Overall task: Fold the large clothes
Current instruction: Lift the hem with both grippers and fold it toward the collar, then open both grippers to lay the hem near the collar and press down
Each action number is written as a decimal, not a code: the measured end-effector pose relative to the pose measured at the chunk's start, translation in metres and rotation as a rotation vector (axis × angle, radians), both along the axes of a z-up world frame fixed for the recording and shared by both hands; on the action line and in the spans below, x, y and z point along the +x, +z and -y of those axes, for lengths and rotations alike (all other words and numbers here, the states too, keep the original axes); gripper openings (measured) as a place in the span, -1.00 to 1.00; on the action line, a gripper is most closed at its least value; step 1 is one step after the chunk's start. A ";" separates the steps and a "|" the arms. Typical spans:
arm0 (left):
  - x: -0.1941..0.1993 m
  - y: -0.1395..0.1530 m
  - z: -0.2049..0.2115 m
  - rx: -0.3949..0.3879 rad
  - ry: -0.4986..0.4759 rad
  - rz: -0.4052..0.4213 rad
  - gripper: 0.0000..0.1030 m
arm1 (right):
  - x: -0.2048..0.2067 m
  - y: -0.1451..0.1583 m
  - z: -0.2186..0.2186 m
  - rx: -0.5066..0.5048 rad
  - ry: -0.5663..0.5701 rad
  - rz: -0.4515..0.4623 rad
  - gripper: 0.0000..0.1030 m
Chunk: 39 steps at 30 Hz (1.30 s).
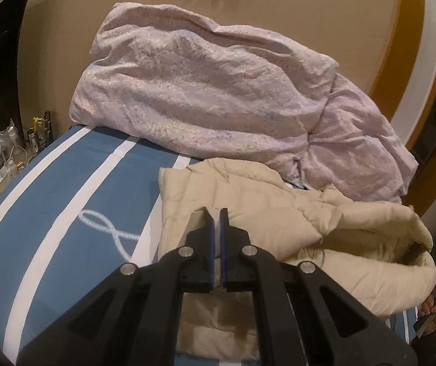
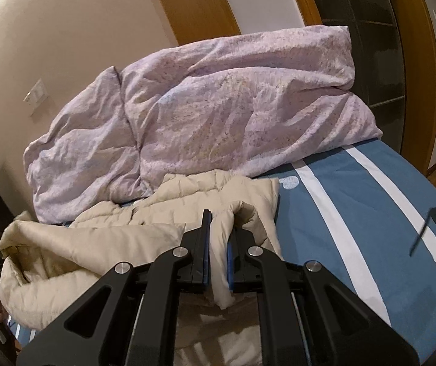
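Left gripper [image 1: 217, 212]: jaws pinched together on a thin edge of the cream padded coat [image 1: 279, 213], cloth showing pale between the blue pads.
Right gripper [image 2: 219, 213]: clamped tight on a thicker bunched fold of the same coat, a tongue of fabric hanging down through the jaws.
Coat: lying on the striped blue bed sheet [image 1: 65, 198], its near edge lifted in both grippers, the far part rumpled up against the bedding heap.
Hood end: puffed open on the side between the two views, not tucked in at all.
Lilac duvet [image 1: 202, 91]: piled behind the coat, touching it, hogging the far end of the bed.
Done: both holds are on, and one fold looks to be under way.
Left: lay that edge over, flatten the bulges, bring the hood in, and square the bundle; by my reckoning we're early to midway.
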<state>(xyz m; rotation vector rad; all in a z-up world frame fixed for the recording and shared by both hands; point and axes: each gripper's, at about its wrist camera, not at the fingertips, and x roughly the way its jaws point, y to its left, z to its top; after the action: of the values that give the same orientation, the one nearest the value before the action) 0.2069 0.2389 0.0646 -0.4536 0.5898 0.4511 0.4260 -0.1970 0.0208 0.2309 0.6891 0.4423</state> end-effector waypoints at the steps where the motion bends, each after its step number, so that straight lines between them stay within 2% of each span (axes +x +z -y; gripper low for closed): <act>1: 0.006 -0.001 -0.003 0.001 0.002 -0.004 -0.94 | 0.005 -0.001 -0.002 0.000 -0.002 0.000 -0.84; 11: 0.078 -0.018 -0.039 0.024 0.032 -0.059 -0.94 | 0.073 -0.024 -0.039 -0.021 -0.036 -0.018 -0.84; 17: 0.116 -0.042 -0.063 -0.019 0.063 -0.111 -0.92 | 0.107 -0.049 -0.054 -0.010 -0.076 -0.070 -0.79; 20: 0.128 -0.057 -0.070 -0.041 0.078 -0.134 -0.87 | 0.119 -0.066 -0.058 0.005 -0.094 -0.110 -0.67; 24: 0.142 -0.072 -0.077 -0.054 0.081 -0.156 -0.83 | 0.131 -0.081 -0.058 0.029 -0.102 -0.144 -0.37; 26: 0.149 -0.080 -0.081 -0.063 0.080 -0.167 -0.76 | 0.135 -0.083 -0.059 0.037 -0.105 -0.152 -0.16; 28: 0.155 -0.087 -0.085 -0.072 0.082 -0.178 -0.49 | 0.138 -0.085 -0.061 0.045 -0.104 -0.155 0.20; 29: 0.158 -0.090 -0.087 -0.080 0.085 -0.183 -0.40 | 0.140 -0.085 -0.063 0.040 -0.105 -0.152 0.25; 30: 0.159 -0.091 -0.088 -0.087 0.088 -0.187 -0.22 | 0.140 -0.083 -0.065 0.030 -0.110 -0.149 0.28; 31: 0.158 -0.091 -0.088 -0.091 0.100 -0.197 0.07 | 0.139 -0.081 -0.066 0.018 -0.118 -0.145 0.31; 33: 0.150 -0.085 -0.087 -0.072 0.135 -0.209 0.39 | 0.130 -0.069 -0.064 0.005 -0.134 -0.116 0.37; 39: 0.117 -0.055 -0.072 -0.063 0.099 -0.165 0.41 | 0.091 -0.032 -0.057 0.004 -0.105 -0.016 0.37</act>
<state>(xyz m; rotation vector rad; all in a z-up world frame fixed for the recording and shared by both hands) 0.3244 0.3109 0.0101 -0.5104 0.7445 0.5687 0.5174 -0.1401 -0.0108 0.2731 0.6882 0.3416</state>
